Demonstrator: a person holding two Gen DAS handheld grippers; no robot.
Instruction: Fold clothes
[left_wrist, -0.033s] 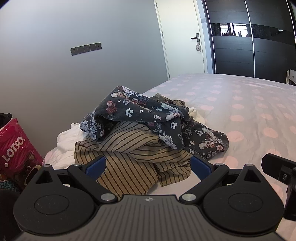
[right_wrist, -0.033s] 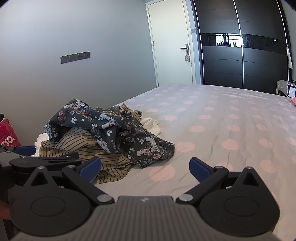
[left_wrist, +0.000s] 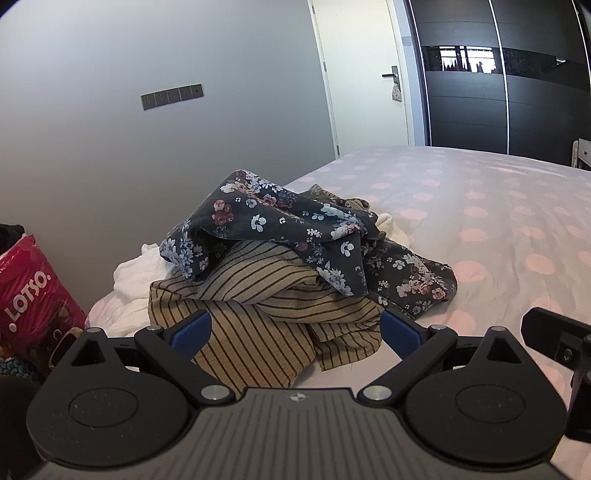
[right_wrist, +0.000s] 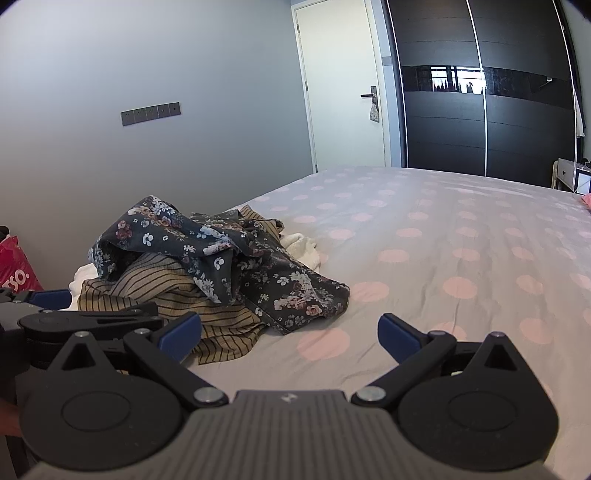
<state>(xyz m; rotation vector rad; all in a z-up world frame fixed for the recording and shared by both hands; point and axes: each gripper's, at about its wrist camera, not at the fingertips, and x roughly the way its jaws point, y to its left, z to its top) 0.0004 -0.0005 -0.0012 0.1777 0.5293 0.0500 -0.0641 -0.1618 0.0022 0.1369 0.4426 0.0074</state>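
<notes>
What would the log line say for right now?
stage: start, nothing grabbed | left gripper: open, facing striped garment | right gripper: open, over bed | floral garment: atop pile

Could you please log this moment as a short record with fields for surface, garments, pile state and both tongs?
surface: polka-dot bed
top garment: dark floral garment, draped over the pile
under it: tan striped garment
bottom: white cloth, showing at the pile's edges
pile state: crumpled, nothing folded yet
left tongs: open, empty, facing the striped garment
right tongs: open, empty, over bare sheet beside the pile
</notes>
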